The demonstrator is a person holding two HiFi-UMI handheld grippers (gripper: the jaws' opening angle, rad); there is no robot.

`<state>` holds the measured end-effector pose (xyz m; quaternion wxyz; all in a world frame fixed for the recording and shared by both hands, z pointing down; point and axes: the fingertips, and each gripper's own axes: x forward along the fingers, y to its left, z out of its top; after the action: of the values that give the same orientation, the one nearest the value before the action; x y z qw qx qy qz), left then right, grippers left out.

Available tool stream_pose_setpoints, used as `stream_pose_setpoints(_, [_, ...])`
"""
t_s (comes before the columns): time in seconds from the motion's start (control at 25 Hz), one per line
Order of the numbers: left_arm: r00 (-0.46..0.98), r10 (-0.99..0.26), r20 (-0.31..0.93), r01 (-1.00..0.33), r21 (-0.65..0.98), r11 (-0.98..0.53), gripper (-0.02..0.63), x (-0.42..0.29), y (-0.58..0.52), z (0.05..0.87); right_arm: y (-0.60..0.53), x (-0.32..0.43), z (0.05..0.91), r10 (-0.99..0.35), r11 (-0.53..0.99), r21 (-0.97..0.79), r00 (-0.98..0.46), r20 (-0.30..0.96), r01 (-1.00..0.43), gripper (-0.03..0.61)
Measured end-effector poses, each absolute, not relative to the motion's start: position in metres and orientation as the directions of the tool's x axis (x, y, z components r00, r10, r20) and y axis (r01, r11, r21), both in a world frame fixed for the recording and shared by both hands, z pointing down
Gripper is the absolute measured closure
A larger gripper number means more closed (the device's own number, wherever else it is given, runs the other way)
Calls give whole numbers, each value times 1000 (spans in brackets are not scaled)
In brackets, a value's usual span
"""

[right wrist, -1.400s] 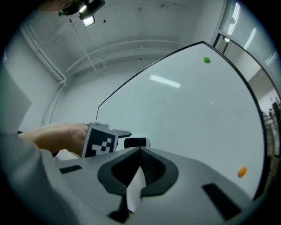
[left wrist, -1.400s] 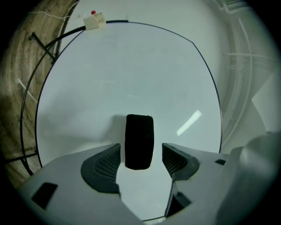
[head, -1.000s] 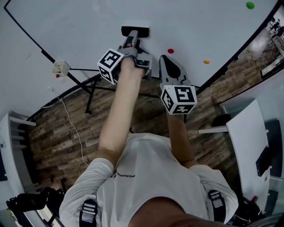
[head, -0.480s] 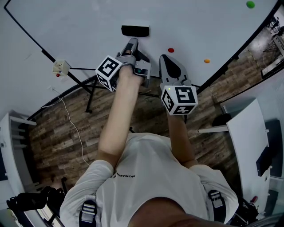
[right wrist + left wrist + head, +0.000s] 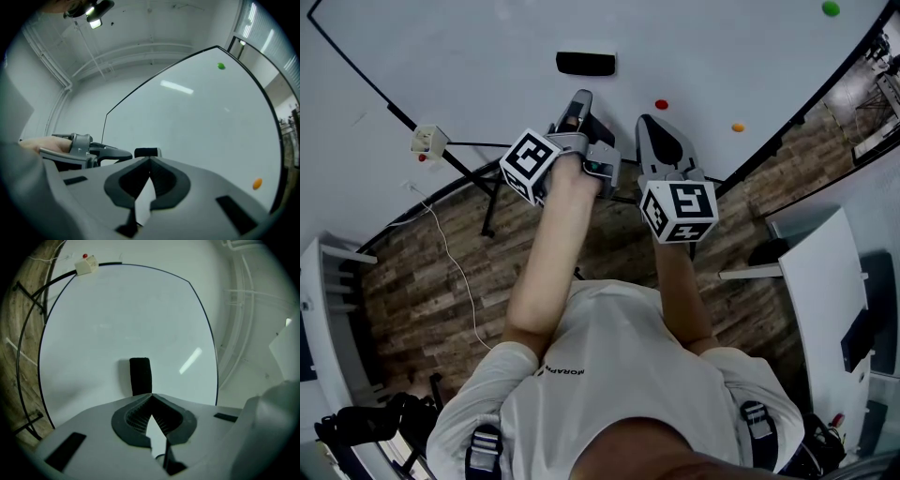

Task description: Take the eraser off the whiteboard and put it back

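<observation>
The black eraser (image 5: pixel 586 64) clings to the whiteboard (image 5: pixel 469 56), alone and untouched. My left gripper (image 5: pixel 579 97) hangs just short of it, jaws shut with nothing between them. The left gripper view has the eraser (image 5: pixel 140 376) upright on the board just beyond my closed left gripper (image 5: pixel 151 395). My right gripper (image 5: pixel 649 122) is beside the left one, to its right, also shut and empty. From the right gripper view, the eraser (image 5: pixel 146 152) shows past the right gripper (image 5: pixel 150 160), with the left gripper (image 5: pixel 125 153) reaching in from the left.
A red magnet (image 5: pixel 662 104), an orange magnet (image 5: pixel 737 127) and a green magnet (image 5: pixel 831 8) dot the board. A small white box (image 5: pixel 427 142) sits at its left edge. Below lie the stand's black legs (image 5: pixel 487 202), a white cable (image 5: pixel 455 272) and a white table (image 5: pixel 825 281).
My left gripper was open around the eraser; it has since drawn back from the board and shut empty. The eraser stayed on the board. The right gripper kept still.
</observation>
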<state>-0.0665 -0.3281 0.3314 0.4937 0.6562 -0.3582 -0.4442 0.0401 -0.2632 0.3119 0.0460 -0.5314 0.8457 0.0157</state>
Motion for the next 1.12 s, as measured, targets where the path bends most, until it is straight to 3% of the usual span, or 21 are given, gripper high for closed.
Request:
stream_pose_setpoints(0.56, [382,-894,-235,-339,864,-372,612,-70,-309,321,-262,42,307,-897,434,-21,-429,-105,-901,565])
stream_pose_setpoints(1.12, [420,-882,-214,-702,539,-465,612,-57,-289,307,-261,38,307,-894,440,-16,-436,-106,-898,565])
